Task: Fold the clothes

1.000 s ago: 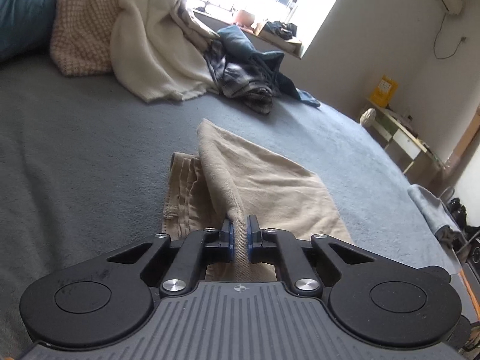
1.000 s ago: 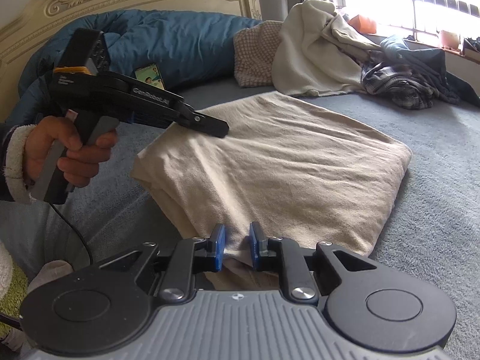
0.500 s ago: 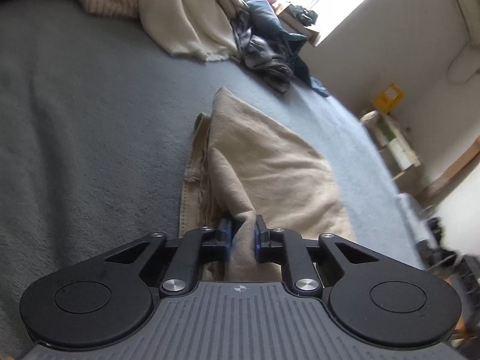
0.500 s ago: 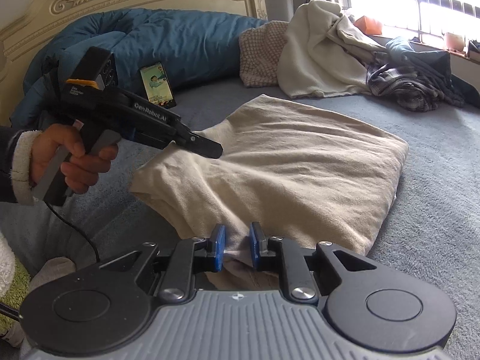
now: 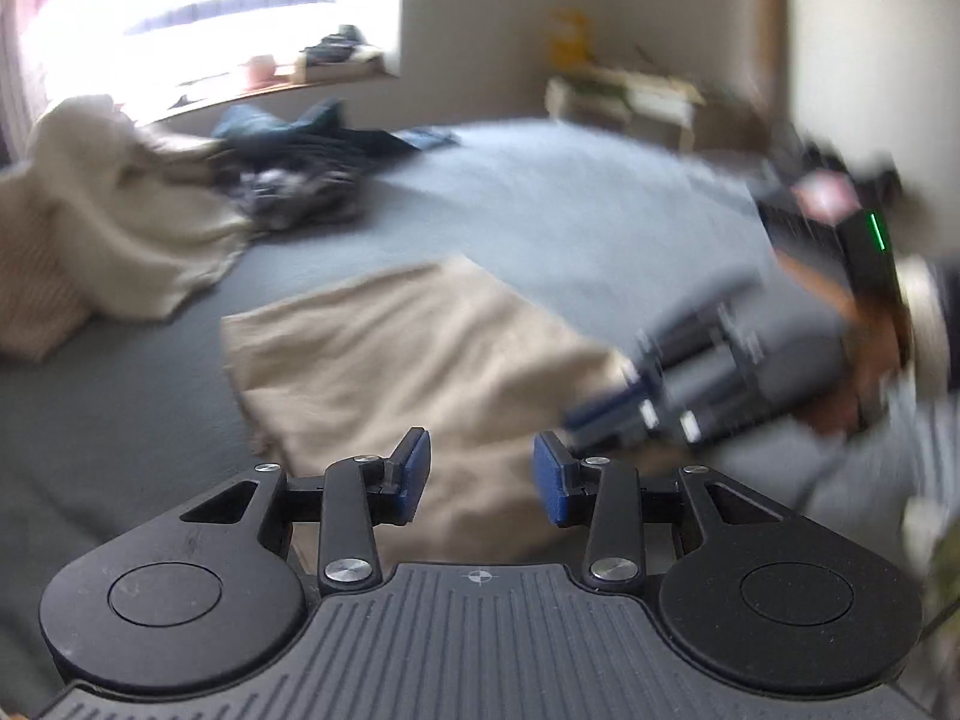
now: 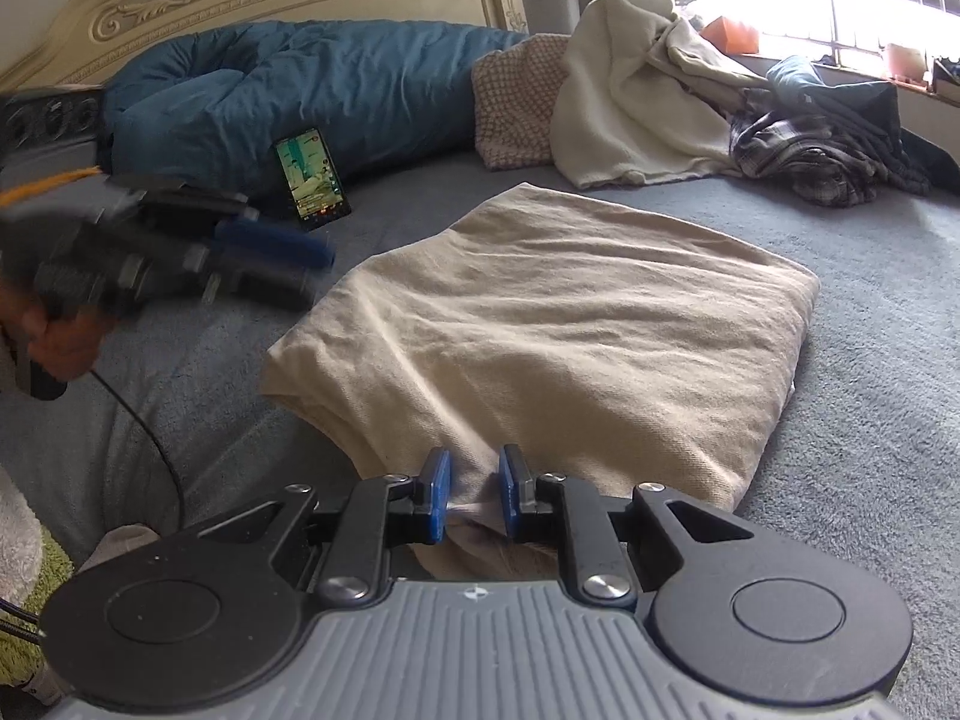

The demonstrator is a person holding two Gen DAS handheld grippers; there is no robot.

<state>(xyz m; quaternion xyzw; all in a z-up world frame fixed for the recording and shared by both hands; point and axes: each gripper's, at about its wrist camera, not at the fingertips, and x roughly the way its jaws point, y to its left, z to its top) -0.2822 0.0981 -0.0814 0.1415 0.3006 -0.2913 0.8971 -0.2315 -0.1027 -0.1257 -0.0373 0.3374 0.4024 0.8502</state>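
R gripper [image 6: 471, 495] pinches near edge of folded beige garment [image 6: 570, 324] on grey bed [image 6: 870, 420]; L gripper [image 6: 264, 267] blurred, jaws apart, beside phone [image 6: 312, 180].

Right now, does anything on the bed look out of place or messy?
The beige garment lies folded and fairly square, nothing askew. A phone with its screen lit leans against the blue duvet near the fold area. An unfolded heap of clothes sits by the window. The right tongs pinch the garment's near edge.
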